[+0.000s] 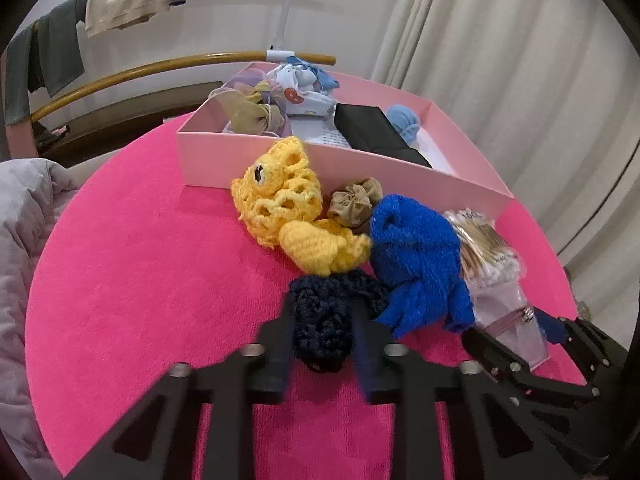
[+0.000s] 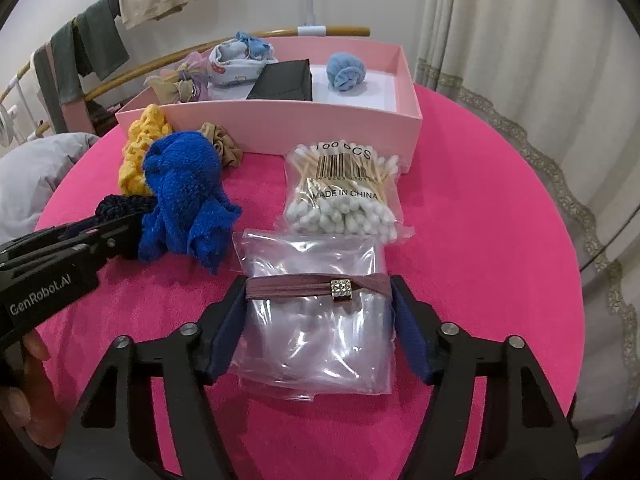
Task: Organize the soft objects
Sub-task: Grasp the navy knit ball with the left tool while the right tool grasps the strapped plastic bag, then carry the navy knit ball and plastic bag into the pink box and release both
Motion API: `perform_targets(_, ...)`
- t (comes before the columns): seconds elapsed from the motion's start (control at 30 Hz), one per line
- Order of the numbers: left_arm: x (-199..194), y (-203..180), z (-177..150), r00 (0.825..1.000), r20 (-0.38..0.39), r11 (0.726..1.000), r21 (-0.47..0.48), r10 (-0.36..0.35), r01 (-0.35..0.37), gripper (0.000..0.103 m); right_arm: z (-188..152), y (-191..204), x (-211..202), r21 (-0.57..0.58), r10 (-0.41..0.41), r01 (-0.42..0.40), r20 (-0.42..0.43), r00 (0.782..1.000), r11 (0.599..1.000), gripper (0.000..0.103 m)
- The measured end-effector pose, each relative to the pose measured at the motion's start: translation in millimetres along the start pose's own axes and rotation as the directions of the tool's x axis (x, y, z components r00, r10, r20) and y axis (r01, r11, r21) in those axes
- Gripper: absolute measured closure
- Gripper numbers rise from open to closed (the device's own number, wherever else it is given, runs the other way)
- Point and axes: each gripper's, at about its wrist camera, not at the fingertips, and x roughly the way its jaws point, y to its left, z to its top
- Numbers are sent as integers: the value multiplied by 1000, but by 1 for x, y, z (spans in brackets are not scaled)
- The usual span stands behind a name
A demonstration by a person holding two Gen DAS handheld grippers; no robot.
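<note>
A round table under a hot-pink cloth (image 2: 460, 184) stands before pale curtains (image 1: 500, 60), with a clothes rack (image 1: 256, 56) of bamboo-coloured rails and hung garments behind it.

The left gripper (image 1: 322, 320) is clamped on a navy crocheted scrunchie (image 1: 322, 328), its two fingers pinching the yarn from both sides on the cloth. The right gripper (image 2: 318, 304) straddles a clear plastic bag (image 2: 316, 336) banded by a mauve elastic hair tie (image 2: 288, 289) with a small rhinestone charm; both pads rest against the bag's sides at the band, so it grips the bag. Part of a person's hand (image 2: 24, 380) shows at the left gripper's handle.

Just beyond the scrunchie lies a royal-blue fuzzy cloth (image 1: 416, 256), bunched up and touching a yellow crocheted piece (image 1: 288, 204) with a stitched eye. A tan scrunchie (image 1: 354, 202) sits between these and the box wall. Beyond the clear bag lies a sealed pack of cotton swabs (image 2: 344, 196), near the box.

The pink cardboard box (image 2: 328, 132) sits at the far side of the table. It holds a black folded item (image 2: 284, 82) in the middle, a light-blue scrunchie (image 2: 346, 72) to its right on the white floor, and to its left a printed white-and-blue fabric bundle (image 2: 236, 64) and pastel lilac and beige scrunchies (image 2: 180, 82).
</note>
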Motion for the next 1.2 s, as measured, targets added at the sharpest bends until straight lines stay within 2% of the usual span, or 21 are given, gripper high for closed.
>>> perform_targets(0.17, -16, 5, -8, 1000, 12, 1000, 2, 22, -22, 91, -5, -8, -8, 32, 41, -41, 3, 999, 999, 41)
perform_targets(0.53, -72, -1, -31, 987, 91, 990, 32, 132, -135, 92, -9, -3, -39, 32, 84, -86, 46, 995, 996, 41)
perform_targets(0.83, -112, -10, -36, 980, 139, 988, 32, 144, -150, 92, -4, 10, -71, 13, 107, -109, 98, 989, 994, 41)
perform_targets(1.2, -146, -18, -27, 970, 195, 987, 35, 147, -157, 91, 6, 9, -98, 13, 137, -141, 153, 979, 990, 40)
